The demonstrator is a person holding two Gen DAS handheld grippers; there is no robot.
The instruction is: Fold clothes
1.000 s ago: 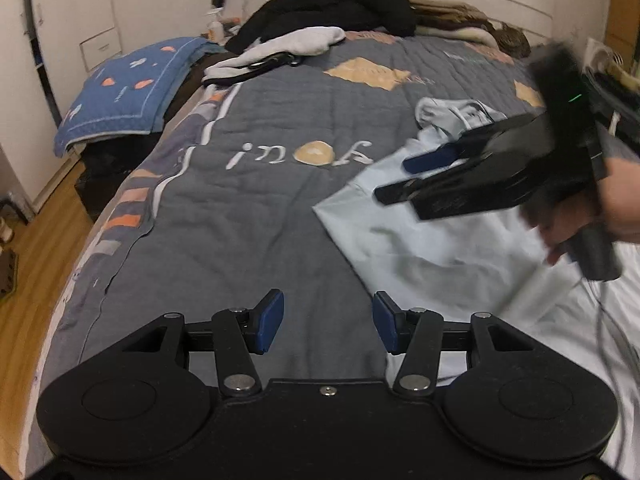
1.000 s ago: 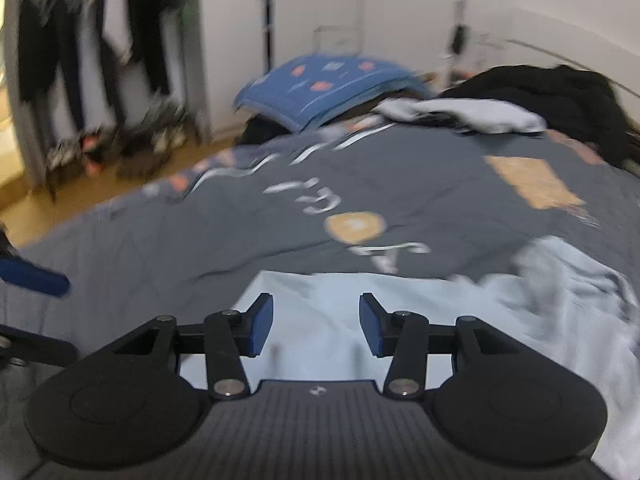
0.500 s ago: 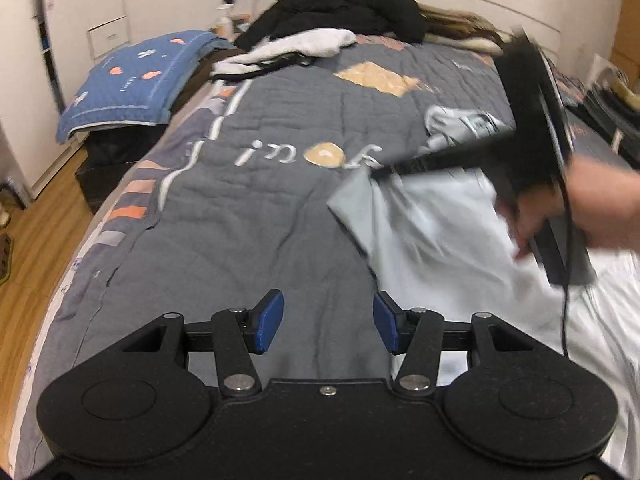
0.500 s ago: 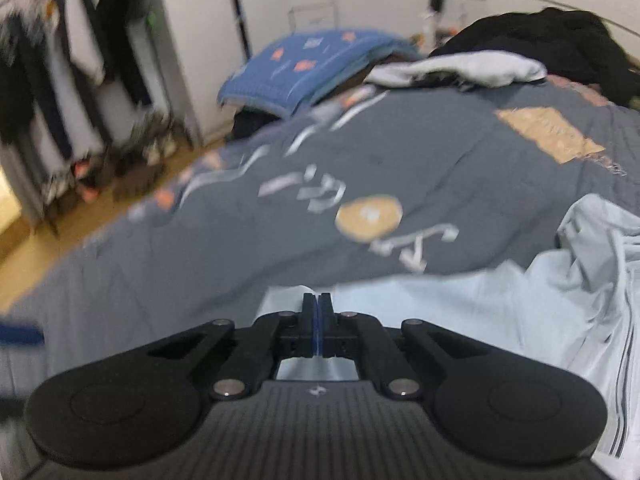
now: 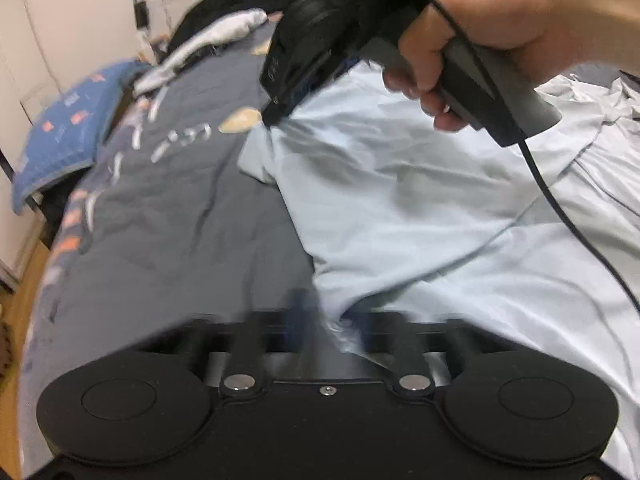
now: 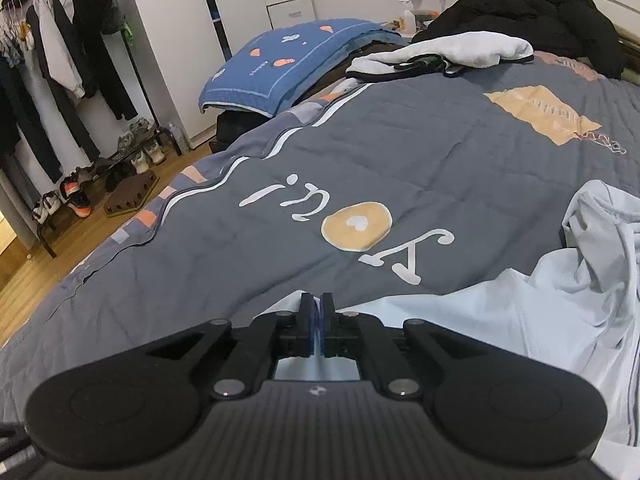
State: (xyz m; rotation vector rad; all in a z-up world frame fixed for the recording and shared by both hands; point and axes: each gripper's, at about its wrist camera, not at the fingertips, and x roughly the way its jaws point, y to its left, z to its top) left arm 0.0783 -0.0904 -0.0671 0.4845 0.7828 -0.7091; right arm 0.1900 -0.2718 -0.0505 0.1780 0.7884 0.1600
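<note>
- While the left claw [image 5: 320,320] blurs at the near edge of the bed, its jaws are closing, and a bunched fold of the pale blue shirt [image 5: 400,200] sits between them.
- Right there beside it, the shirt spreads over the grey quilt [image 5: 180,220] on the right half of the bed, lifted into a ridge running from one claw up to the other.
- Further along, the right claw [image 6: 317,320] is pinched tight on the shirt's edge, blue pads pressed together with pale cloth [image 6: 500,320] showing under them.
- A person's hand [image 5: 460,52] wraps the right tool's grey handle above the shirt, with a black cable trailing down across the fabric.
- Past the claws, the quilt's white lettering and an orange disc with a heart [image 6: 356,226] lie bare in mid-bed.
- At the far end, a white garment [image 6: 452,52] and a heap of black clothing [image 6: 540,12] sit by the headboard.
- Off the bed's left edge, a blue cushion [image 6: 288,64], and a clothes rack [image 6: 60,60] over shoes on the wooden floor.
</note>
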